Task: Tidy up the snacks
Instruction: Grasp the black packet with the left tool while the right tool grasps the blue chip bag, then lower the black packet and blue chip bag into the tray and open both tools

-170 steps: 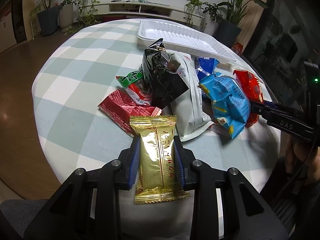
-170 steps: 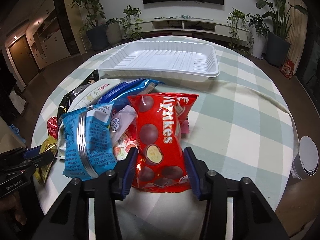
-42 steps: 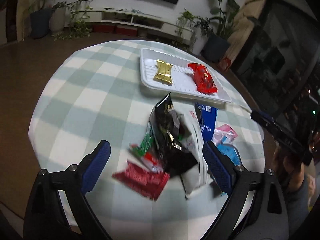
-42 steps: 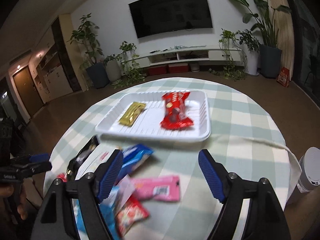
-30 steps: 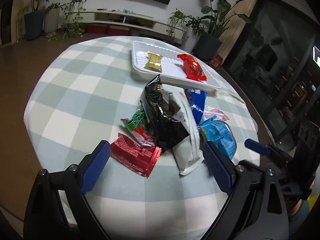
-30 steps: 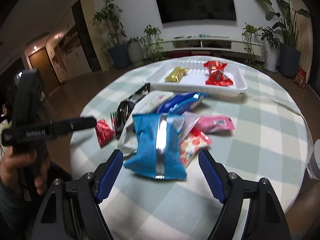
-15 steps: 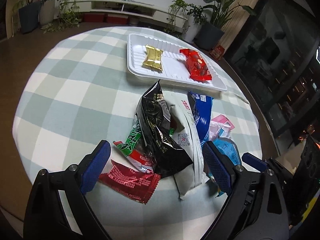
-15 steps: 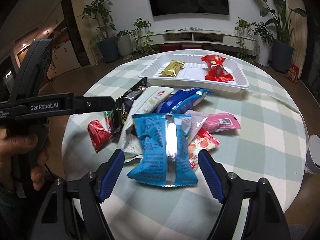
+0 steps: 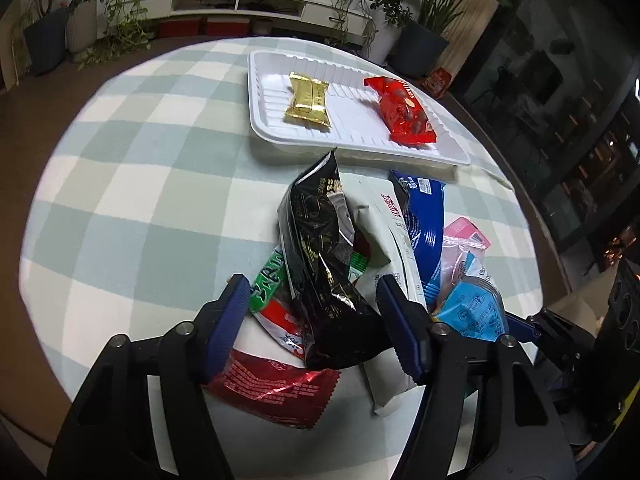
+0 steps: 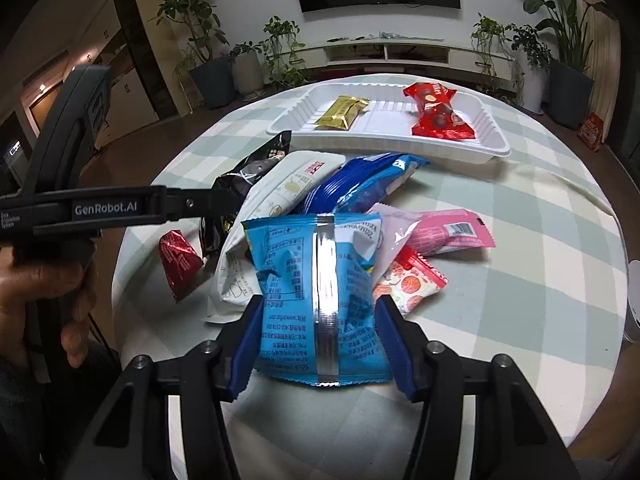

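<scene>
Partly buried: green pack (image 9: 267,285) under black bag (image 9: 320,276), only its end showing; white bag (image 9: 390,240) half covered by black bag & blue pack (image 9: 425,224); strawberry pack (image 10: 408,286) mostly under light-blue bag (image 10: 320,292). Print on all wrappers too small to read, save "GenRobot.AI" on left gripper (image 10: 224,200) seen from right cam. Dark-red pack (image 9: 276,390) cut off behind left fingers (image 9: 230,320).

Vs half a sec ago: both sets of jaws just been closing. Left gripper (image 9: 316,328) now straddling black bag, pads beside it, contact not clear, so can't tell if gripped. Right gripper (image 10: 320,348) closed onto light-blue bag, pads (image 10: 248,344) pressing both edges. Tray (image 9: 256,128) contents same as before.

Count: 1 tray at far side of counter (image 9: 120,168), holding 2 packs, gold (image 9: 308,100) left, red (image 9: 406,112) right, well apart. Loose pile near counter's front edge, 8 packs: black, white, blue, light-blue, pink (image 10: 448,232), strawberry, green, dark-red. 2 grippers, 1 hand (image 10: 44,292) visible.
</scene>
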{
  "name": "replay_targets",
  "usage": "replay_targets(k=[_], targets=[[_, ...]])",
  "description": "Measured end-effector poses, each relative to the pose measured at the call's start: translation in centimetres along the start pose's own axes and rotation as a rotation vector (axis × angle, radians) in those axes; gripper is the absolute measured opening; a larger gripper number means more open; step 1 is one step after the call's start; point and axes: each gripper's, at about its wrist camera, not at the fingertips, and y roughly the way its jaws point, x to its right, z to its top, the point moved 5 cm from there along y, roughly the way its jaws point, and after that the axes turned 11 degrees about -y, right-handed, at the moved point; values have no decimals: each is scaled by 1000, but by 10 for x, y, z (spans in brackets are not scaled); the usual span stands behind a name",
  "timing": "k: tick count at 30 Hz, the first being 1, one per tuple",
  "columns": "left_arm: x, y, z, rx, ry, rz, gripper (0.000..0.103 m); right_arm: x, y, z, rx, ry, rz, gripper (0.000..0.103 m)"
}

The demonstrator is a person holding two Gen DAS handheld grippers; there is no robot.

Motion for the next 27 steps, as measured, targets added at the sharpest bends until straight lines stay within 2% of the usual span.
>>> replay_targets(k=[3,8,11,12,13,25,27], targets=[[5,-3,4,22,43,54,63,-2,1,-1,-7,-12,-4,58],[15,14,4,-26,122,90,63,-2,2,-2,-13,-20,-9,58],[15,20,7,-34,136,113,49,-2,2,-2,-17,-17,-4,57],[15,21,7,-33,143,118,40,-2,2,-2,-16,-18,-3,56],[16,22,8,-39,150,116,35,-3,2,-2,-15,-20,0,56],[17,24,7,-50,214,132,31,-1,0,-3,-2,-8,38,42],[16,22,7,-45,207,120,28,0,-3,-2,7,-2,45,36]])
